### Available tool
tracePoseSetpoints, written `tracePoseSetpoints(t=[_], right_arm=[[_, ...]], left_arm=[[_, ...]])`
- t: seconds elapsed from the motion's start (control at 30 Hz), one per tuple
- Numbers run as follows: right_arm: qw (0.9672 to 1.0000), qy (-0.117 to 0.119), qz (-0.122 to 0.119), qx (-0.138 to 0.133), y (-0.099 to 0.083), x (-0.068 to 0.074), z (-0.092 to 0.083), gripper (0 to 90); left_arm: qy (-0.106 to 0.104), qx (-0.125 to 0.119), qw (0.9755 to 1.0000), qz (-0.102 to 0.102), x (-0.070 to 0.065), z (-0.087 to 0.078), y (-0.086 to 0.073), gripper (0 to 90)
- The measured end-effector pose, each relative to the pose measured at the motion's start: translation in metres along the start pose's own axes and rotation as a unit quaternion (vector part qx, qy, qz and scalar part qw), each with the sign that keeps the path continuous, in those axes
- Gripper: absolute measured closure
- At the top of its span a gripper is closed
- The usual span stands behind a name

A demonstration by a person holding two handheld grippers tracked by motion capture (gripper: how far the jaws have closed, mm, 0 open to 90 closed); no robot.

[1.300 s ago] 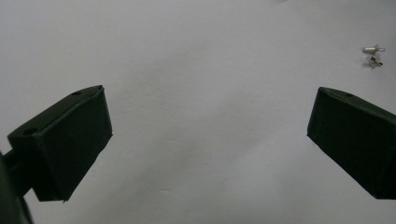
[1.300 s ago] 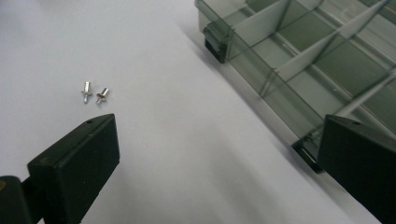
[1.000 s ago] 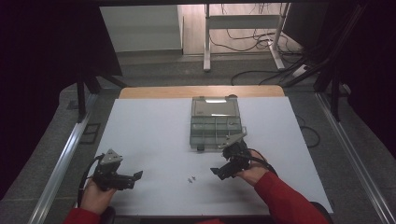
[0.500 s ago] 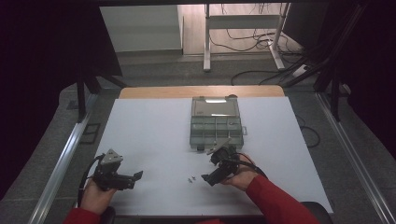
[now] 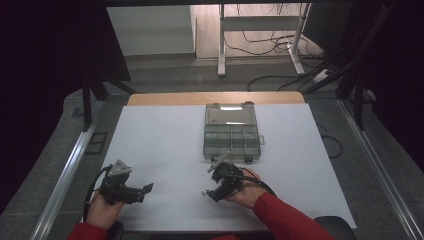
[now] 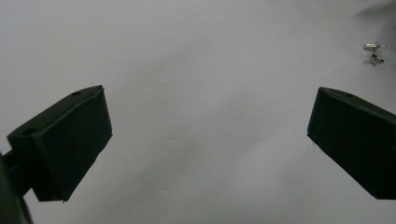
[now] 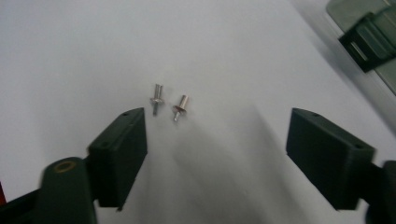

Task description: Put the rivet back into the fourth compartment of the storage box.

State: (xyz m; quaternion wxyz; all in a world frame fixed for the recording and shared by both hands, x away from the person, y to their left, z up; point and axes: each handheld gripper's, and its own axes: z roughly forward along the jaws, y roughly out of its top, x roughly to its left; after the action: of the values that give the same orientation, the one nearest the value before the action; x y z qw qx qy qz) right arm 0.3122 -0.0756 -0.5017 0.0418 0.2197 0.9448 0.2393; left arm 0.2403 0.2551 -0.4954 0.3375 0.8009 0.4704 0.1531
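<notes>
Two small silver rivets (image 7: 157, 99) (image 7: 181, 105) lie side by side on the white table (image 5: 165, 150). My right gripper (image 7: 217, 126) hangs low over the table just short of them, open. Its jaws have just been closing, and nothing is between them; the rivets lie just past the left jaw's tip. In the high view the right gripper (image 5: 212, 191) sits near the table's front, below the box. My left gripper (image 5: 142, 193) rests at the front left, open and empty (image 6: 210, 116). The same rivets (image 6: 375, 46) appear far off at the upper right of the left gripper view.
A grey-green compartment box (image 5: 232, 135) with its clear lid folded back stands at the table's middle; its corner (image 7: 369, 32) is at the upper right of the right gripper view. Metal rails flank the table. Cables lie on the floor beyond.
My right gripper has moved left and down toward the table's front, from beside the box to the rivets, and its jaws stand narrower. The left gripper has stayed put.
</notes>
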Motion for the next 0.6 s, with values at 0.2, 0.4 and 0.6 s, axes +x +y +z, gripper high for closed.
tracePoseSetpoints(t=[0.2,0.4,0.6], right_arm=[[0.9998,0.013,-0.012,0.005,0.009,0.003,0.006,43.8],[0.9988,0.033,-0.025,0.025,0.015,0.005,0.013,62.9],[0.9979,0.013,-0.052,0.037,0.016,0.009,0.017,81.5]], left_arm=[[0.0,0.001,1.0,0.0,0.0,0.0,0.0,0.2],[0.0,0.001,1.0,0.001,0.0,0.0,0.0,0.2],[0.0,0.001,1.0,0.0,0.0,0.0,0.0,0.2]])
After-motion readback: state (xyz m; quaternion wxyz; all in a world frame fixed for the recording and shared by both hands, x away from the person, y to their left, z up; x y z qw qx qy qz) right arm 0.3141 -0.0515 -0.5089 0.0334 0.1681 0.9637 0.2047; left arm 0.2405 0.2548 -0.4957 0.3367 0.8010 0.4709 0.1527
